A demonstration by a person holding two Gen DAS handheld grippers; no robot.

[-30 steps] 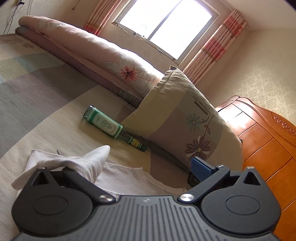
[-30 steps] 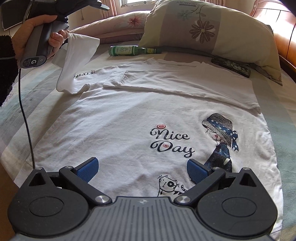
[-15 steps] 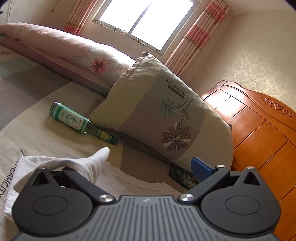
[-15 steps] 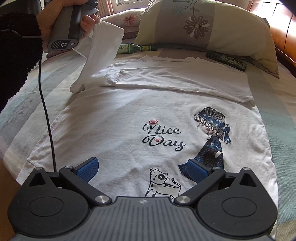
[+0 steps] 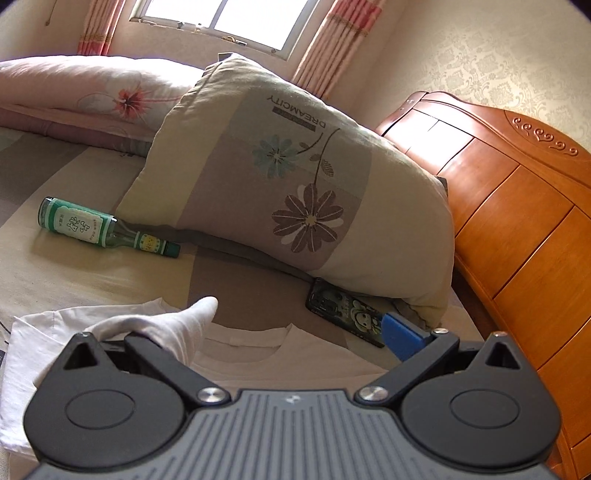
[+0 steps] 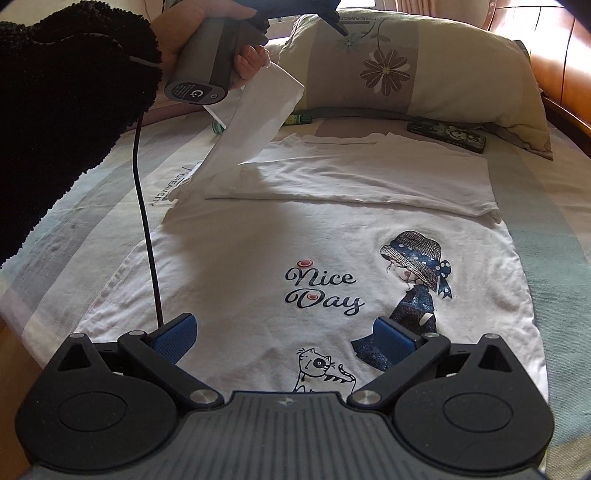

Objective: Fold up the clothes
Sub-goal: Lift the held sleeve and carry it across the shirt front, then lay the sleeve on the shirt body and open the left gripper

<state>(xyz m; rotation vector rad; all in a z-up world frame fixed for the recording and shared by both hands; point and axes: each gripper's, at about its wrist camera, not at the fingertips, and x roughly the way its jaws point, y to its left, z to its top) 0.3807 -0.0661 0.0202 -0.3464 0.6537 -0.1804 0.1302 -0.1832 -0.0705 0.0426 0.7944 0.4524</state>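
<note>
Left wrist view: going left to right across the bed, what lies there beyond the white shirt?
Green bottle lying on its side → flowered pillow → phone in a cartoon case, tucked at the pillow's lower right corner → wooden headboard.

T-shirt (image 6: pixel 314 258) lies on the bed (image 6: pixel 554 266), mid-frame, before my right tongs (image 6: pixel 284 338). Pillow (image 6: pixel 406 66) upper right behind it, phone (image 6: pixel 447 136) at pillow's foot, bottle (image 5: pixel 107 229) left of pillow. My left tongs (image 6: pixel 258 11) upper left, sleeve (image 6: pixel 258 114) hanging beneath.
</note>
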